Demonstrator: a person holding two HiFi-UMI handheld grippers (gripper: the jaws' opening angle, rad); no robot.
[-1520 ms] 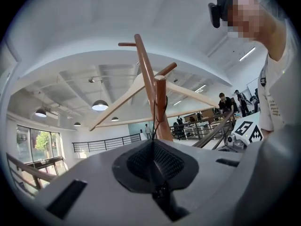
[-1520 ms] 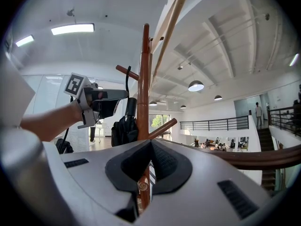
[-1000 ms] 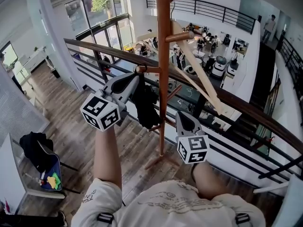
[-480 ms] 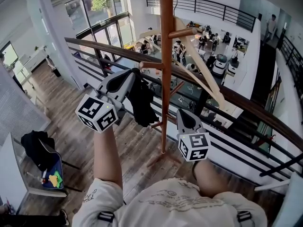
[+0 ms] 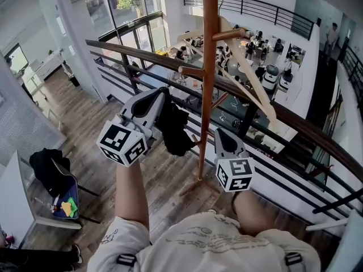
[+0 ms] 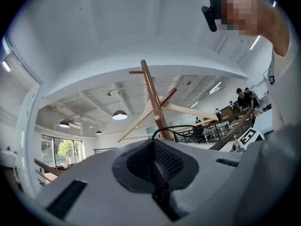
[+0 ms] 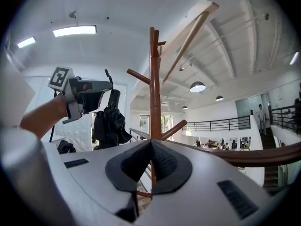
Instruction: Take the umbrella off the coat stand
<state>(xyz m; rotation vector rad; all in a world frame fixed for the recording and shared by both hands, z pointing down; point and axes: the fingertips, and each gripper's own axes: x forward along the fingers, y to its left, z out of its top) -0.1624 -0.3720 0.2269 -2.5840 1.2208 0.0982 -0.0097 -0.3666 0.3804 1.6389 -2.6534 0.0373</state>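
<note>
The brown wooden coat stand rises in front of me, just inside a railing. My left gripper is held left of the pole and is shut on the thin black strap of a folded black umbrella. The umbrella hangs below the jaws, apart from the nearest peg. In the right gripper view the umbrella dangles from the left gripper, left of the pole. My right gripper is lower, just right of the pole, shut with nothing in it.
A pale wooden clothes hanger hangs on the stand's right side. A dark handrail with black bars runs behind the stand, with a drop to a lower floor beyond. A chair with a black garment stands at the lower left.
My left gripper, with the umbrella hanging from it, has drawn away from the peg, to the left and toward me. The right gripper has barely moved.
</note>
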